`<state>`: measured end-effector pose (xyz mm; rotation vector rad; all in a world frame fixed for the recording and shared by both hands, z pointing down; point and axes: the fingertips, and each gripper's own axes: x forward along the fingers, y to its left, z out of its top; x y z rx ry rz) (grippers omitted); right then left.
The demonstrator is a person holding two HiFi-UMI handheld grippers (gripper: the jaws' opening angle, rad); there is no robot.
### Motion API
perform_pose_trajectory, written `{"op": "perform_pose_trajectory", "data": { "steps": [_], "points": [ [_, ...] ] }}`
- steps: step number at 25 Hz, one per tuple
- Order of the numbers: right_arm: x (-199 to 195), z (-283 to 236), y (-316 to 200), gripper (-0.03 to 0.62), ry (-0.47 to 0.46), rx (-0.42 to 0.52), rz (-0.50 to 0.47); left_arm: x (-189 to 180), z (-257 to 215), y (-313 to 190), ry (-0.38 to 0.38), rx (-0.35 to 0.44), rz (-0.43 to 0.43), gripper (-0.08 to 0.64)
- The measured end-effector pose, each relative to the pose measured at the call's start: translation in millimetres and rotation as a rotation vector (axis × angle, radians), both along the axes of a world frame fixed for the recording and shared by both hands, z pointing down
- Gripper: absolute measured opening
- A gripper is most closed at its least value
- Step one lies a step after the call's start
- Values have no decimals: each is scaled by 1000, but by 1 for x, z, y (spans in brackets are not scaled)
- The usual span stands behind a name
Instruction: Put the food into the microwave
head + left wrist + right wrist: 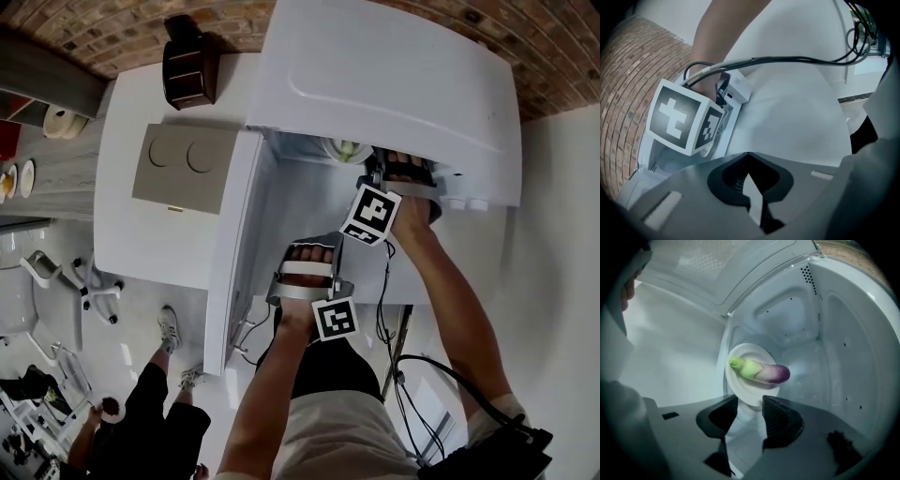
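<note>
Open microwave (pixel 834 357); on its floor, a white plate (pixel 740 392) bears a green-and-purple vegetable (pixel 759 371), long axis crosswise, just ahead of the right gripper (pixel 750 408), fingers apart. Left gripper (pixel 750 176), fingers together, hangs outside.

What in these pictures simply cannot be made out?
- Head view: the plate and food are almost wholly hidden under the microwave roof and behind the right gripper.
- Right gripper view: the jaws stand apart, but the gripper's own body hides what the plate rests on.
- Left gripper view: the microwave's inside is blocked by the right gripper's marker cube.
</note>
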<state>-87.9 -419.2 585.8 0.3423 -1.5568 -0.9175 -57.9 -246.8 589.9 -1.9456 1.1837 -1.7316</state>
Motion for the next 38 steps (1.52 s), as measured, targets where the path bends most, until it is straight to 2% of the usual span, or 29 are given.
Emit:
{"op": "perform_pose_trajectory", "data": {
  "steps": [6,19,24,26,30,38],
  "points": [
    [10,-3,3,175,53,-53,25,-3,-1,-2,-11,-3,-1,5],
    [24,-14,44,170,-7,13,-69,9,1,11,-32,-12,29,5],
    [27,-34,78,144,-76,29,-117,11,-3,26,-55,-12,33,5],
    [32,-47,89,114,-83,60,-141,14,-7,32,-60,-10,31,5],
    [45,-72,114,8,-106,106,-195,24,-16,47,-80,-8,30,5],
    [77,-99,160,5,-107,95,-235,39,-50,70,-115,49,9,5]
  ]
}}
